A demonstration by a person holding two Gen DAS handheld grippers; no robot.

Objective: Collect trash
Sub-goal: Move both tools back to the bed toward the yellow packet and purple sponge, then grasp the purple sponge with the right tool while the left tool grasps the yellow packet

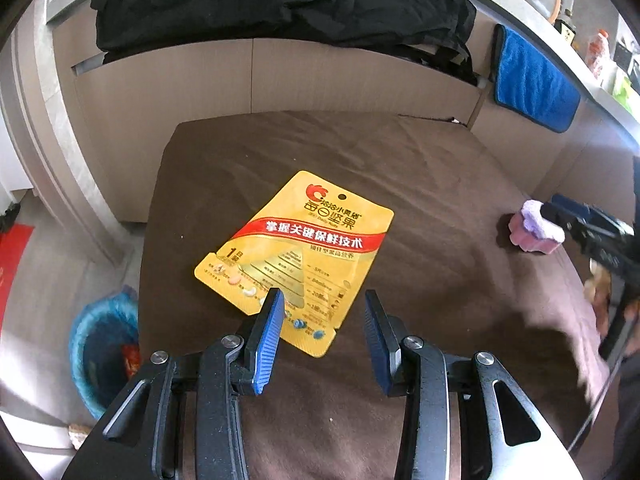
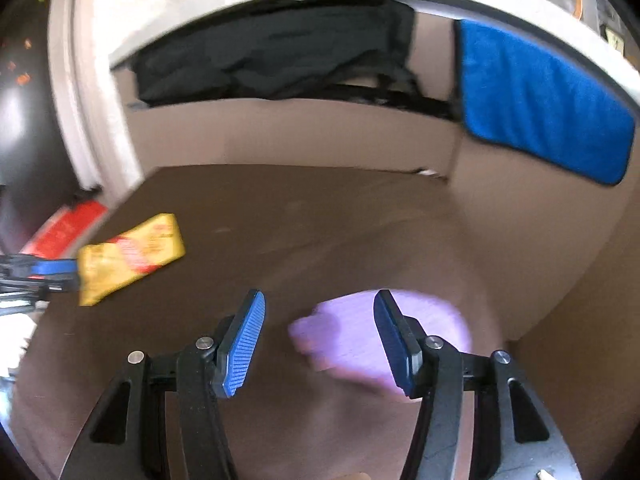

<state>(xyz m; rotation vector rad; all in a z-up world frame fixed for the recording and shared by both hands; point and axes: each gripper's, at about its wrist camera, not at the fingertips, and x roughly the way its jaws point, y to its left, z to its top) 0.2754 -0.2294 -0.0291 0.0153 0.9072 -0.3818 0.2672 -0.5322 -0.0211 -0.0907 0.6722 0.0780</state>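
Note:
A yellow snack packet (image 1: 296,256) with a red band lies flat on the brown cloth-covered table (image 1: 420,184). My left gripper (image 1: 324,312) is open, its jaws just over the packet's near edge. A purple and pink sponge (image 1: 538,228) sits at the table's right. My right gripper (image 2: 318,320) is open, with the sponge (image 2: 352,332) blurred between and beyond its jaws. In the left wrist view the right gripper (image 1: 560,216) touches the sponge. The packet (image 2: 132,256) and left gripper (image 2: 48,270) show at left in the right wrist view.
A bin with a blue liner (image 1: 104,344) stands on the floor left of the table, holding a red wrapper. A blue towel (image 1: 532,80) and black cloth (image 1: 280,8) hang from the counter behind. Cabinet fronts wall the table's back and right.

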